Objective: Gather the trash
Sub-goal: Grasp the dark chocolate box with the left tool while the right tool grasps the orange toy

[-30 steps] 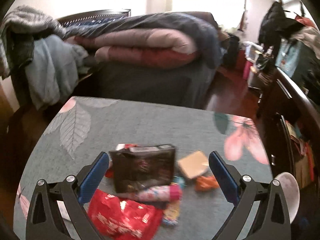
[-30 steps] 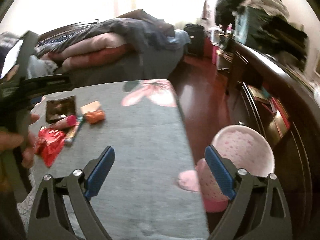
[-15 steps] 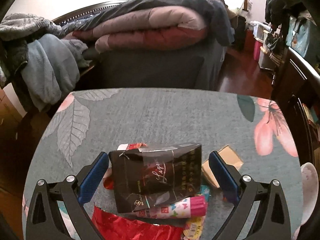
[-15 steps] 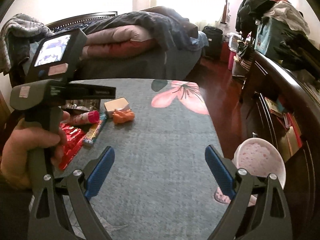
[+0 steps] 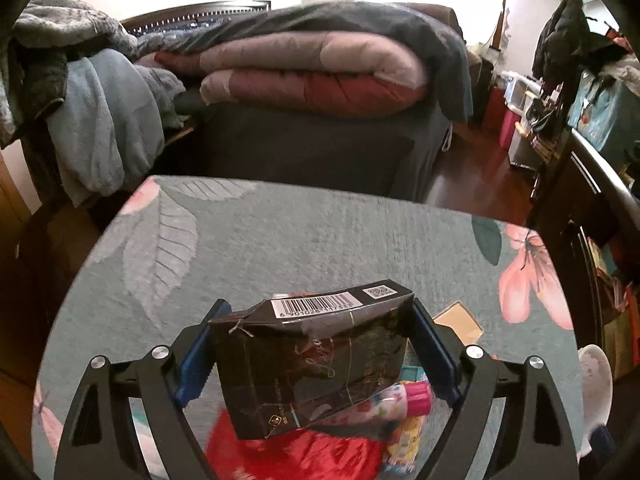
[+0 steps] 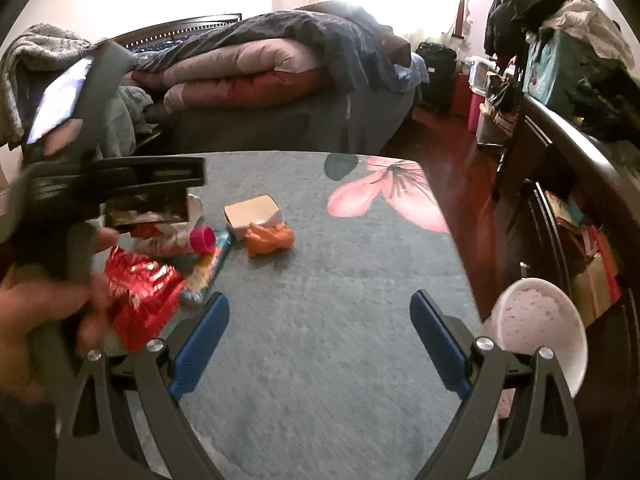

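Observation:
A black carton (image 5: 312,364) with a barcode on its top sits between the pads of my left gripper (image 5: 319,304). The jaws are closing, and both blue pads touch the carton's sides. Under and beside it lie a red foil wrapper (image 5: 304,452), a pink-capped tube (image 5: 400,400) and a tan box (image 5: 460,324). In the right wrist view a hand (image 6: 40,320) holds the left gripper (image 6: 120,184) over the pile, with an orange crumpled wrapper (image 6: 270,240) beside it. My right gripper (image 6: 319,296) stands open over bare cloth with nothing between its fingers.
The trash lies on a grey-green floral cloth (image 5: 300,240). A pink-speckled bin (image 6: 536,328) stands off the right edge, above the wooden floor. A bed with folded quilts (image 5: 312,76) is behind, and dark cabinets (image 6: 580,200) run along the right.
My left gripper has moved forward around the black carton and its jaws have narrowed onto it. The right gripper has swung left, so the pile and the bin look nearer.

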Demonstrator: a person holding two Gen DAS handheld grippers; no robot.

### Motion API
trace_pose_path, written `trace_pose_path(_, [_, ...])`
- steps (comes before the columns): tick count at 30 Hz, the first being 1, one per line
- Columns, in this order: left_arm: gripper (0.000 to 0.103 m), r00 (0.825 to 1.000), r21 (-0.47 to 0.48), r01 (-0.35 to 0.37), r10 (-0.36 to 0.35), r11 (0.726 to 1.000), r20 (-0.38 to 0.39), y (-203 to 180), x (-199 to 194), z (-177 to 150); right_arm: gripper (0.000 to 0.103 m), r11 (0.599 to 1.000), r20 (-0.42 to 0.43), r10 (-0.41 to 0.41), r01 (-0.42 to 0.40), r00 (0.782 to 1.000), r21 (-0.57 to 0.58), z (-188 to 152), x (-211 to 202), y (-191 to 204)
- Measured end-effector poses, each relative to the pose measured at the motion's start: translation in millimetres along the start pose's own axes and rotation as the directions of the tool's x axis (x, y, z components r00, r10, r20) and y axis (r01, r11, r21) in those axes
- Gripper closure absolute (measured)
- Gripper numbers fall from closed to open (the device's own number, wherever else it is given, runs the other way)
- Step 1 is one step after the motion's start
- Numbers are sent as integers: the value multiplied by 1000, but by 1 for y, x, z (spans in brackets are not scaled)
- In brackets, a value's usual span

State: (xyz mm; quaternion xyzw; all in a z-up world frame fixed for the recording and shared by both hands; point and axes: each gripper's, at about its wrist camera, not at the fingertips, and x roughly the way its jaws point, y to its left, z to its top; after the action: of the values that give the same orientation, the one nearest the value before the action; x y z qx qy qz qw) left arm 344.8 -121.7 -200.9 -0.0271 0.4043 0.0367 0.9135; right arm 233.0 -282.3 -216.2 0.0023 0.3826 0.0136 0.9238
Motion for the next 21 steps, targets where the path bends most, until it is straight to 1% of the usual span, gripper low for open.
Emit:
trace_pose_path(5, [16, 999, 3, 3, -3, 1000, 49, 18, -21, 5, 12, 999, -50, 36, -35, 998, 20, 18, 33, 11])
trace_pose_path(7, [16, 998, 3, 5, -5, 1000, 61, 25, -28, 7, 14, 999, -68, 24, -22, 997, 26, 25, 47, 15])
trace_pose_path(9, [16, 997, -2, 18, -18, 1000, 70, 32, -32, 9, 21, 999, -90, 36, -33, 995, 30, 32, 64, 18])
trace_pose_path(10, [15, 997, -10, 24, -24, 1000, 72, 37, -34, 10, 22, 999, -106, 40, -37, 994, 33, 34, 70, 18])
trace_pose_path(11, [15, 997, -14, 28, -27, 999, 74, 38, -35, 10, 27, 998, -136, 43, -38, 990, 40, 36, 80, 19])
trace_pose_path(12, [15, 997, -18, 36, -34, 999, 75, 41, -36, 11, 35, 998, -161, 53, -46, 985, 49, 38, 88, 19])
trace_pose_path(13, [15, 996, -19, 38, -36, 999, 77, 44, -36, 11, 37, 997, -171, 58, -49, 984, 56, 39, 92, 19])
trace_pose_path(14, [15, 996, -20, 38, -36, 999, 79, 46, -37, 11, 39, 998, -149, 42, -35, 988, 50, 41, 91, 21])
trace_pose_path(17, [15, 996, -26, 42, -40, 999, 77, 51, -36, 10, 42, 999, -149, 27, -23, 989, 28, 42, 96, 25])
trace_pose_path(18, [15, 996, -31, 43, -40, 999, 75, 52, -36, 10, 49, 1000, -142, 17, -15, 990, 18, 42, 97, 27])
trace_pose_path(19, [16, 997, -35, 42, -40, 998, 72, 53, -36, 8, 53, 1000, -135, 7, -7, 991, 0, 42, 97, 29])
trace_pose_path(20, [15, 997, -40, 44, -41, 998, 70, 54, -35, 8, 62, 1000, -130, 12, -14, 991, -14, 42, 96, 31])
trace_pose_path(21, [15, 997, -43, 44, -41, 998, 69, 55, -36, 7, 62, 1000, -132, 12, -15, 991, -20, 42, 95, 32])
